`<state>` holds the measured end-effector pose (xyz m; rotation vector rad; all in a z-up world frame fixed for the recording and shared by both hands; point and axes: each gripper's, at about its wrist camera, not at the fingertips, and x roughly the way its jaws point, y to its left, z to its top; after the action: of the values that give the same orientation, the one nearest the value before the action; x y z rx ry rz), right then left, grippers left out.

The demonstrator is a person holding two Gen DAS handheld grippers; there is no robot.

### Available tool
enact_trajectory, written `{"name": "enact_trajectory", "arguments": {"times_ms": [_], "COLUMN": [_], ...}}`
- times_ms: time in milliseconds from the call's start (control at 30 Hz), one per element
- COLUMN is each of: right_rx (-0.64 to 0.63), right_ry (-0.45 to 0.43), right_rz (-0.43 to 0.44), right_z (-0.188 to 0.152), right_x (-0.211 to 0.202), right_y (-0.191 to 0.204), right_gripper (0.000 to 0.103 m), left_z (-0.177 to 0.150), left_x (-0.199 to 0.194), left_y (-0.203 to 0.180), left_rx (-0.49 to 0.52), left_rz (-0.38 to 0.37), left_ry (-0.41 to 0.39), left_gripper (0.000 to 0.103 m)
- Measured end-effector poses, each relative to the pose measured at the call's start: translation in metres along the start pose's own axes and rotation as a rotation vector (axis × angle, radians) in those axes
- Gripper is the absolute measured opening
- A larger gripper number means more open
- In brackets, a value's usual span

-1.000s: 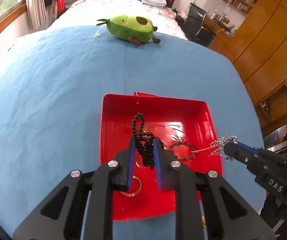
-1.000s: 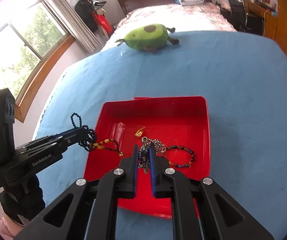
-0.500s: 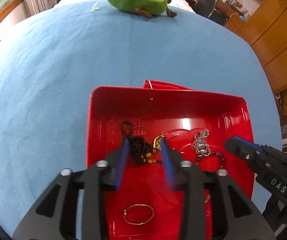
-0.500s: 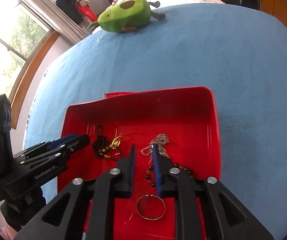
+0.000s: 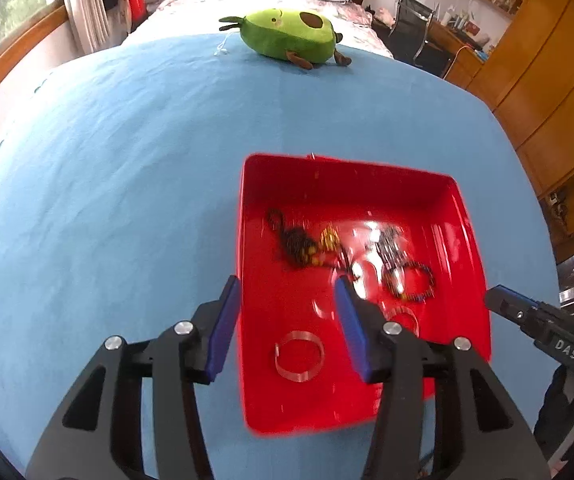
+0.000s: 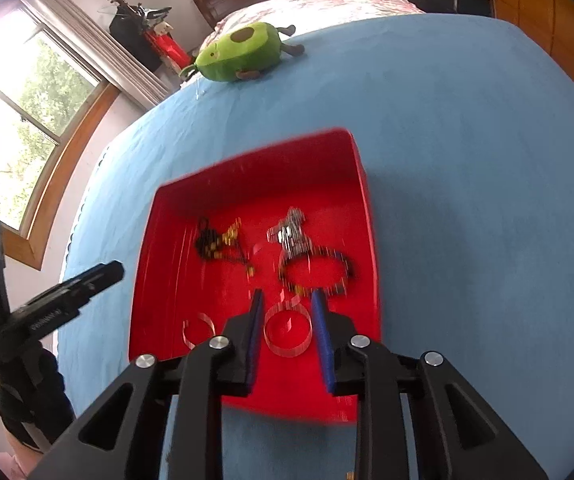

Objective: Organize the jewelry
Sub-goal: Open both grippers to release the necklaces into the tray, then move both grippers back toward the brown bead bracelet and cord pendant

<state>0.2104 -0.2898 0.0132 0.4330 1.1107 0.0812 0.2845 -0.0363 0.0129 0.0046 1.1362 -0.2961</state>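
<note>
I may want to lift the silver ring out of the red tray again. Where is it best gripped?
Pinch the silver ring across its thin band, coming straight down from above: it seems to lie flat on the red tray floor, apart from the beads.

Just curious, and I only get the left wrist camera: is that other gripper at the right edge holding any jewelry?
Observer: No. The right wrist view shows the right gripper with its jaws apart, just opened further. Nothing is pinched, though a silver bangle in the red tray shows through the gap.
Operator: The bangle half hidden behind my finger?
Observer: Yes. From there it is a whole ring, just below the beaded bracelet.
</note>
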Motion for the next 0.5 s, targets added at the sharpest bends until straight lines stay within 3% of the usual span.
{"name": "enact_trajectory", "arguments": {"times_ms": [500], "right_rx": [0.028], "right_ry": [0.070], "right_rz": [0.002], "right_z": [-0.108], "right_x": [-0.036], "right_y": [-0.008], "right_gripper": [0.025], "left_z": [-0.096], "left_x": [-0.063], "left_y": [-0.001], "left_rx": [-0.005], "left_rz": [0.021], "left_ry": [-0.007], "left_gripper": [0.058]}}
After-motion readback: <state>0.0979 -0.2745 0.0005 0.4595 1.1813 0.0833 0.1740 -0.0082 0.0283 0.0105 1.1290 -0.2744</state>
